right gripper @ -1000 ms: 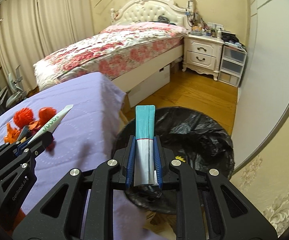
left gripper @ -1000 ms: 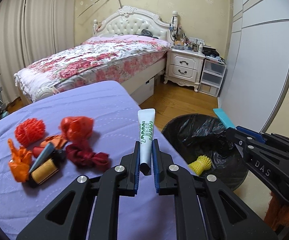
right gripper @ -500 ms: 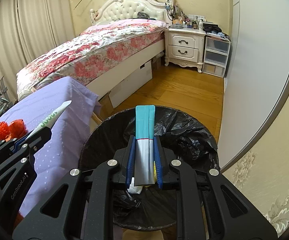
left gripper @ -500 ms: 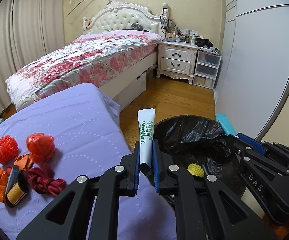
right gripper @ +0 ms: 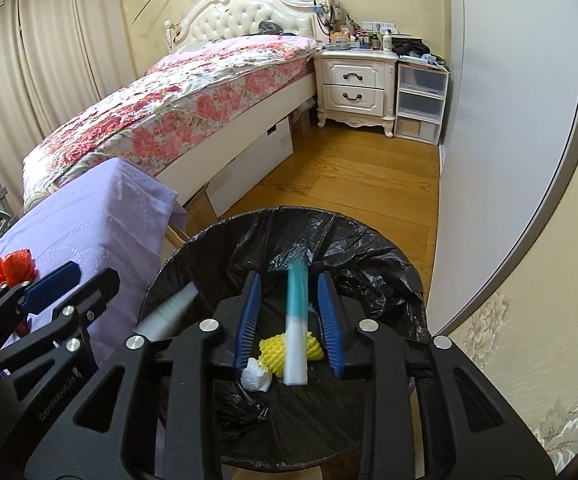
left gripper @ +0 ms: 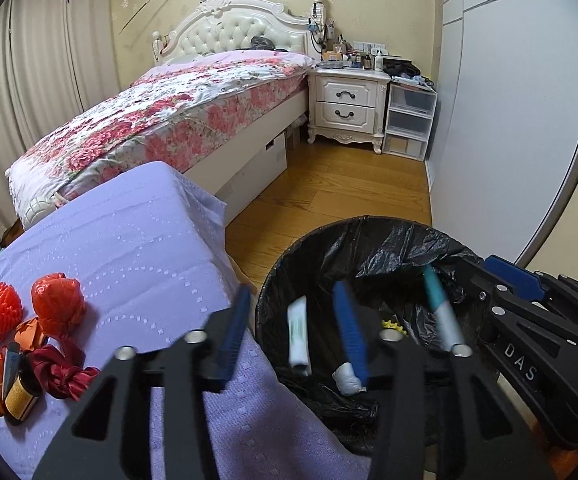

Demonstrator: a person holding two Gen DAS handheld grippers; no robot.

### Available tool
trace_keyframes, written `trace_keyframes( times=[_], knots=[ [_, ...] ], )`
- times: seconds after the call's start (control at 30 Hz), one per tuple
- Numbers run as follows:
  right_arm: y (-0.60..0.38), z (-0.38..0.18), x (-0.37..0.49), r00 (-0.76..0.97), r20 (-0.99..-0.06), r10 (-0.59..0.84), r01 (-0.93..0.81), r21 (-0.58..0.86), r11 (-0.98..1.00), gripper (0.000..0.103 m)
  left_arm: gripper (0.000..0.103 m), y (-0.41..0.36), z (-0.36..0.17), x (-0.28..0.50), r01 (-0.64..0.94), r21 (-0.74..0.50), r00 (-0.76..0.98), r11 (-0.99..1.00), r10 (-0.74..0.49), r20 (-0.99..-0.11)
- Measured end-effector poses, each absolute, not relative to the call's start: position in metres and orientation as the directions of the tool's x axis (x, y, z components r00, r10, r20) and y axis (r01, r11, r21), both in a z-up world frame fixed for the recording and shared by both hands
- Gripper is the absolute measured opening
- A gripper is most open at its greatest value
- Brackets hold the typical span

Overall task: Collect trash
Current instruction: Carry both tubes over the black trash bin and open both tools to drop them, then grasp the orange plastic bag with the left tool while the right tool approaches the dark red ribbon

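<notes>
Bedroom w/ floral bed [left gripper: 177, 120] upper left, lilac cloth [left gripper: 129, 248] lower left. Black-lined bin [right gripper: 369, 248] fills lower centre. Left gripper [left gripper: 295, 330] jaws have just been opening; white tube [left gripper: 299, 336] loose between them, blurred, over the bin. Right gripper [right gripper: 289, 316] jaws also just opening; teal-white tube [right gripper: 297, 320] free between the pads, blurred. Red and orange scraps [left gripper: 29, 320] lie on cloth at far left.

Left tool [left gripper: 293, 326]: angled downward, jaws just opened, nothing pressed between pads. Right tool [right gripper: 289, 314]: angled downward beside it, jaws just parted, pads free.
</notes>
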State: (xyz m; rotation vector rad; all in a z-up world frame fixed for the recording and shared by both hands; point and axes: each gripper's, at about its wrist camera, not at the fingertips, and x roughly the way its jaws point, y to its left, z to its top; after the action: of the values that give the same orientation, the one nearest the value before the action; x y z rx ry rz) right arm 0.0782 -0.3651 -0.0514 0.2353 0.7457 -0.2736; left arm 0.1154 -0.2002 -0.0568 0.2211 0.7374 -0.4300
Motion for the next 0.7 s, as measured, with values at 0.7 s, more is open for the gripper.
trace_keyframes(
  times=[0.7],
  knots=[
    [-0.317,-0.044,0.064,0.717,-0.693,-0.077,0.229,0.129,0.965,0.045,0.072,-0.121,-0.038,0.090,0.287,0.116,0.748,0.951,-0.147,-0.647]
  ],
)
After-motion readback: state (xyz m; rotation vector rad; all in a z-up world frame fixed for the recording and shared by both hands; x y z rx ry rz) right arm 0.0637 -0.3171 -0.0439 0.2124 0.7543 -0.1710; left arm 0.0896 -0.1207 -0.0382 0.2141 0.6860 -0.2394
